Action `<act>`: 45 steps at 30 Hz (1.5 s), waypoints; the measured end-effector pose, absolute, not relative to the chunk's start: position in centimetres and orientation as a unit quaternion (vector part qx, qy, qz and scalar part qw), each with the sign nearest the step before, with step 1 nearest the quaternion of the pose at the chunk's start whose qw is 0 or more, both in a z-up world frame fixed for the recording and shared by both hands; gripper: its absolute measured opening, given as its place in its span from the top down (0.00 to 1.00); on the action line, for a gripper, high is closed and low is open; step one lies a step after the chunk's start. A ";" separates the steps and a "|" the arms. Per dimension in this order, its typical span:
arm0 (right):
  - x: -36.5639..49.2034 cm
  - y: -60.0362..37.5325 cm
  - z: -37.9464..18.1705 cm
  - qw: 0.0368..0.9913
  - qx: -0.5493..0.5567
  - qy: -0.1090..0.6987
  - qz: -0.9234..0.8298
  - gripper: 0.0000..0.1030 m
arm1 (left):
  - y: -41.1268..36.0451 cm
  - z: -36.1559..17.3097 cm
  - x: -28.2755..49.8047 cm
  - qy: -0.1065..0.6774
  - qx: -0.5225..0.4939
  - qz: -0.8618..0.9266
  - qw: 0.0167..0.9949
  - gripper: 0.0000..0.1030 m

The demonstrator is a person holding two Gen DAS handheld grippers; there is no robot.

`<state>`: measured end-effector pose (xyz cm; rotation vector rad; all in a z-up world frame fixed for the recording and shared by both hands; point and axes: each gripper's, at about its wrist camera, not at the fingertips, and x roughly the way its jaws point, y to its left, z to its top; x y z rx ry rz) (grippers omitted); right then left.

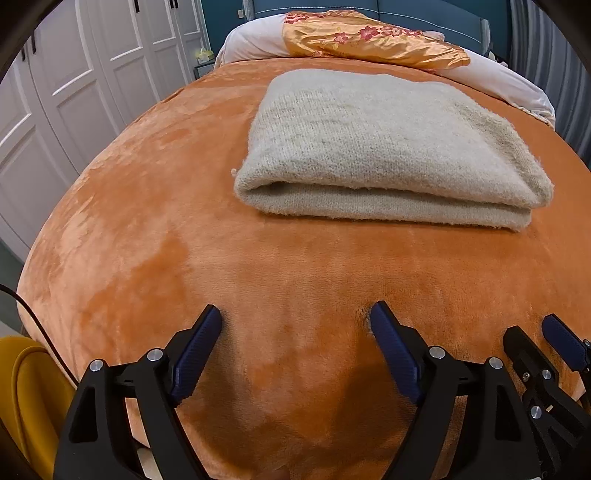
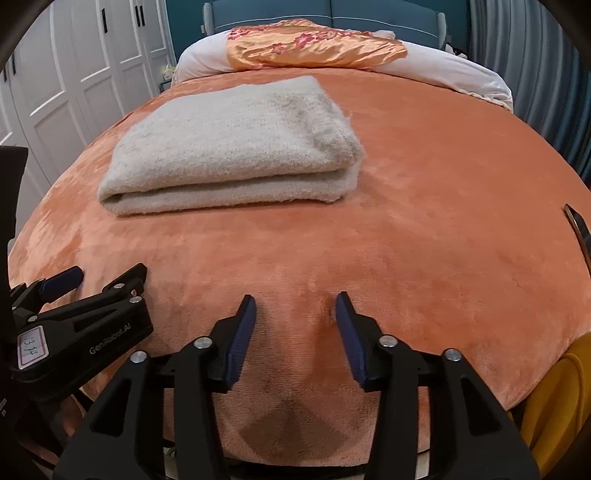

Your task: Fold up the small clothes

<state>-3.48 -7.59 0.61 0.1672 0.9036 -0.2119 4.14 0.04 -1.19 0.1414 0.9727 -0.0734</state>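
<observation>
Folded cream knitted garment (image 1: 388,147) lies on the orange plush bed cover (image 1: 147,221) — ahead of both grippers, long axis crosswise, nearer left gripper (image 1: 295,321); right gripper (image 2: 295,306) beside — fingers parted, nothing gripped.

An orange plush blanket (image 1: 147,229) covers the bed. White panelled wardrobe doors (image 1: 85,74) stand to the left, a blue headboard (image 1: 406,11) at the far end, grey curtains (image 2: 524,55) on the right.

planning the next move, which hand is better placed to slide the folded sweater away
Left, marginally. The folded sweater lies almost straight ahead of the left gripper; from the right gripper it sits off to the left. Both are open, empty, and short of it on the orange blanket.
</observation>
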 end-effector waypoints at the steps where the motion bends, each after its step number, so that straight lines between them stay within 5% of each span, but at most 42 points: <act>1: -3.5 -7.6 0.6 0.891 0.080 0.436 -0.102 0.53 | 0.1 -1.2 4.1 0.467 0.068 -0.032 0.881 0.17; 14: -3.3 -7.7 0.6 0.890 0.070 0.438 -0.105 0.37 | 0.2 -1.2 4.2 0.465 0.065 -0.029 0.883 0.16; 45: -3.4 -8.0 0.4 0.889 0.076 0.439 -0.109 0.35 | 0.2 -1.1 3.8 0.459 0.060 -0.030 0.886 0.16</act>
